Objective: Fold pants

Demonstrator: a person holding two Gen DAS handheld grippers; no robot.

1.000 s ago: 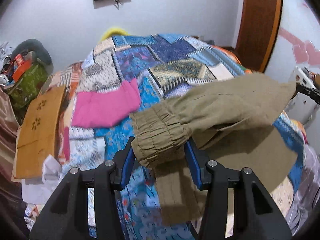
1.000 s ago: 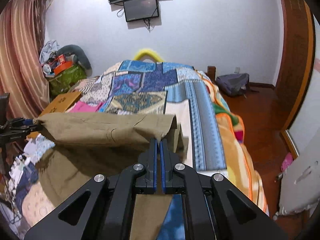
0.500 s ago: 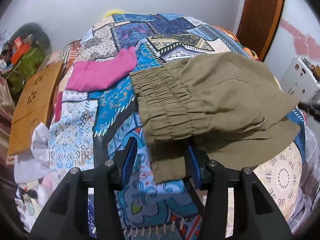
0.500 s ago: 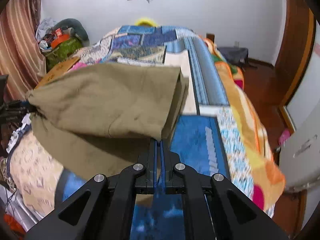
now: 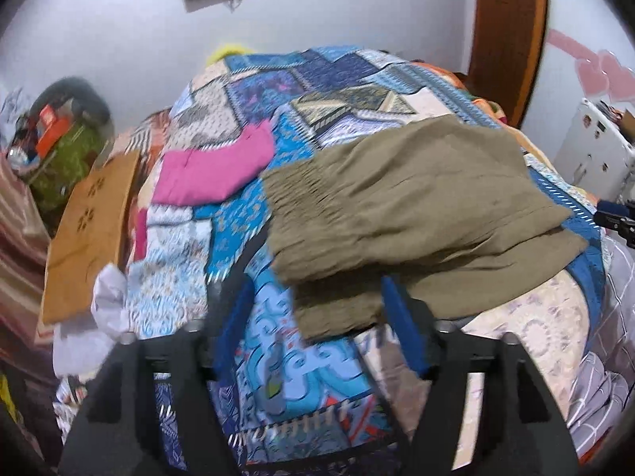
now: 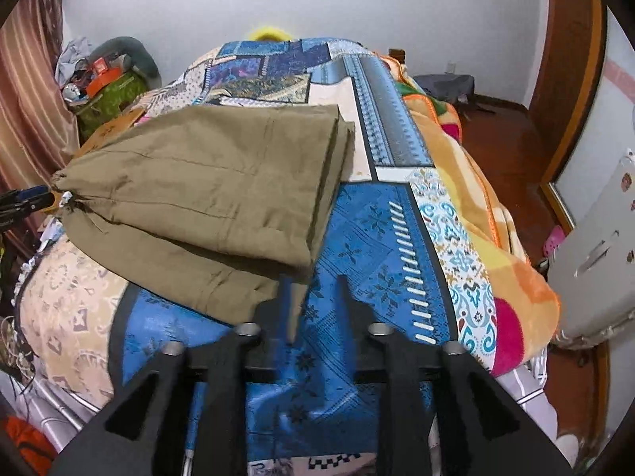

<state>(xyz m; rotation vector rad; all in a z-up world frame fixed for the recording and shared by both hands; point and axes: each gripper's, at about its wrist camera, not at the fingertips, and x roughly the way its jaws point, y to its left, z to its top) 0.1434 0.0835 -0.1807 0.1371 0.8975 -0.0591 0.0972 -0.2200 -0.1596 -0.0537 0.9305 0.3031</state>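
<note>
Both grippers (image 5: 313,301) (image 6: 311,289) have spread open, releasing folded pants (image 6: 206,186).

The pants (image 5: 401,206) lie folded on the bed (image 5: 278,361), near its front edge, the upper layer on top of the lower one. The left tool (image 5: 317,317) is just before their waistband end, the right tool (image 6: 311,289) just before the other end; both stand apart, holding nothing. A shirt (image 5: 210,170) lies on the bed, left of the pants and behind. A board (image 5: 87,230) stands left of the bed.
</note>
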